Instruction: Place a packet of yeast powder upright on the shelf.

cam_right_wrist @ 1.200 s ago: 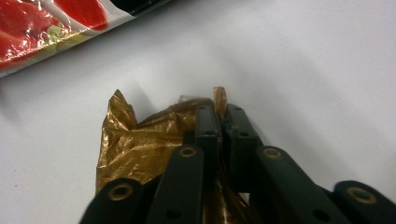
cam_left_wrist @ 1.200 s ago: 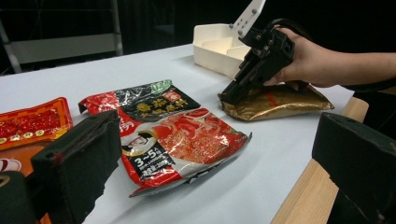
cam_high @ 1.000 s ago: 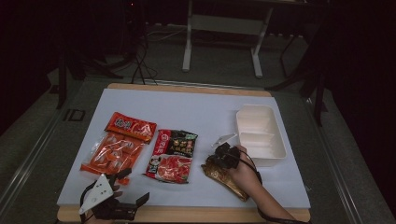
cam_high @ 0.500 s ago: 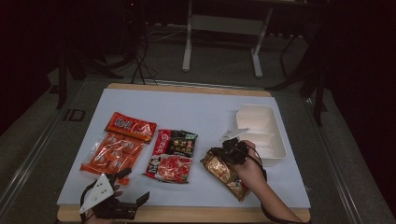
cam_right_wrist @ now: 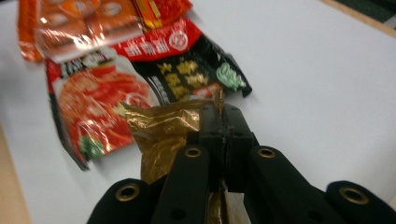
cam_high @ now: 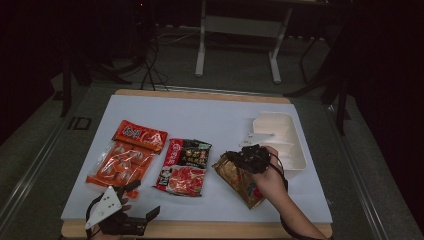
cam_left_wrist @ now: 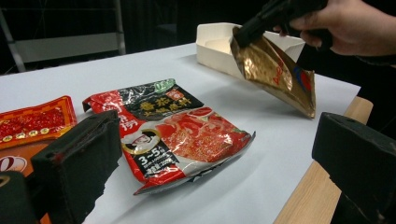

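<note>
high view: the right gripper (cam_high: 235, 156) is clenched on the top edge of a gold foil pouch (cam_high: 240, 180), which hangs tilted with its lower corner on the white table sheet (cam_high: 210, 120), just beside the white tray (cam_high: 295, 150). the left gripper (cam_high: 142, 202) rests at the table's near edge, jaws spread wide and holding nothing, near the red-and-black seasoning packet (cam_high: 184, 167).

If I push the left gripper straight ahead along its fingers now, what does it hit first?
Most likely the red-and-black sauce packet, lying flat on the white table sheet right ahead of the open left gripper. The gold pouch sits farther off to the right. Depth is uncertain.
</note>
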`<state>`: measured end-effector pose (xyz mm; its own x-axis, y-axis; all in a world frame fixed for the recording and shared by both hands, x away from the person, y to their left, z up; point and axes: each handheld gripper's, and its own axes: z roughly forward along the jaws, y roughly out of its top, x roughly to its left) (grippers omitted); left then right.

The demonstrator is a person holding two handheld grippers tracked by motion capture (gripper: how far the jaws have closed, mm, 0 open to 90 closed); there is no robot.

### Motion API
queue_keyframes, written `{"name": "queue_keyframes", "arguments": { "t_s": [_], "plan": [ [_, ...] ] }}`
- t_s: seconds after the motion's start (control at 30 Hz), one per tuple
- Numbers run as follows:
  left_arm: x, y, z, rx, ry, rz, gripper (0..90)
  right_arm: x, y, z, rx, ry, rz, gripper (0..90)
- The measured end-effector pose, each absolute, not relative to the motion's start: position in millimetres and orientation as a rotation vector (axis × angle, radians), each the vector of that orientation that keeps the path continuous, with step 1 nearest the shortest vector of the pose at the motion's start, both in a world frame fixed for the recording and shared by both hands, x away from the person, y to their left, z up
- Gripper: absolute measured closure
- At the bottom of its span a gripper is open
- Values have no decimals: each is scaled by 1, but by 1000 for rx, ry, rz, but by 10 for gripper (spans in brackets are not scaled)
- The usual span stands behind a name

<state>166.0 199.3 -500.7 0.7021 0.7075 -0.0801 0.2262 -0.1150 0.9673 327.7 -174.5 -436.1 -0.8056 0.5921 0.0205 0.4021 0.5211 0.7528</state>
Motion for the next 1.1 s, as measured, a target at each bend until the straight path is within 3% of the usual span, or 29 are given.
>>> {"name": "queue_keyframes", "arguments": {
  "t_s": [0.53,1.1],
  "plan": [
    [166,200,-501,1675,766,484,24,332,-185,-386,843,2326,1424,892],
    [166,200,-502,1675,768,483,24,359,-205,-363,930,2134,1484,891]
  ]
}}
